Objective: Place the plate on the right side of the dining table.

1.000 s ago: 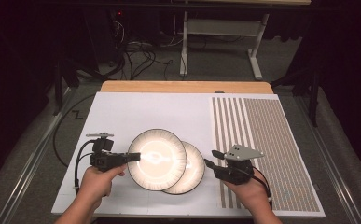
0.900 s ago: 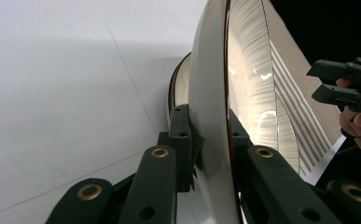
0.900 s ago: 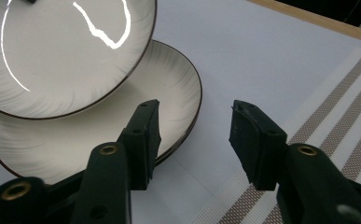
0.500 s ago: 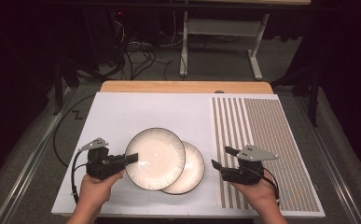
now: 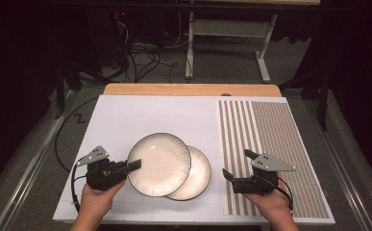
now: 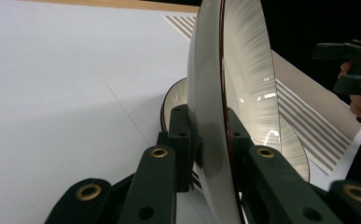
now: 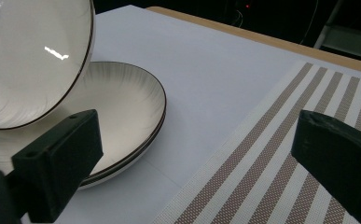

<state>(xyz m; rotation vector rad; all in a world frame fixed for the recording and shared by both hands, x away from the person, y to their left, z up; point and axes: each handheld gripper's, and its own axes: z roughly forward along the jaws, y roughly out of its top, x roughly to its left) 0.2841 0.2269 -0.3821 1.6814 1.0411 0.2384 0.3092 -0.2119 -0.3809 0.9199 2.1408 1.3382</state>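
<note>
Clamping upper plate (image 5: 159, 163) rim, left gripper (image 5: 134, 164) fingers (tilted over lower plate (image 5: 198, 175)); right gripper (image 5: 239, 166) fingers just opened, empty.

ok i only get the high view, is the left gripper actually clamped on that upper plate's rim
Observer: Yes. In the left gripper view the left gripper has one pad on each face of the upper plate, pressing its rim.
Operator: is the plate level
Observer: No, it is tilted, its far edge overlapping the lower plate.
Operator: and the right one
Observer: The right gripper is open with nothing between its jaws, having just been opening, above the striped mat.
</note>
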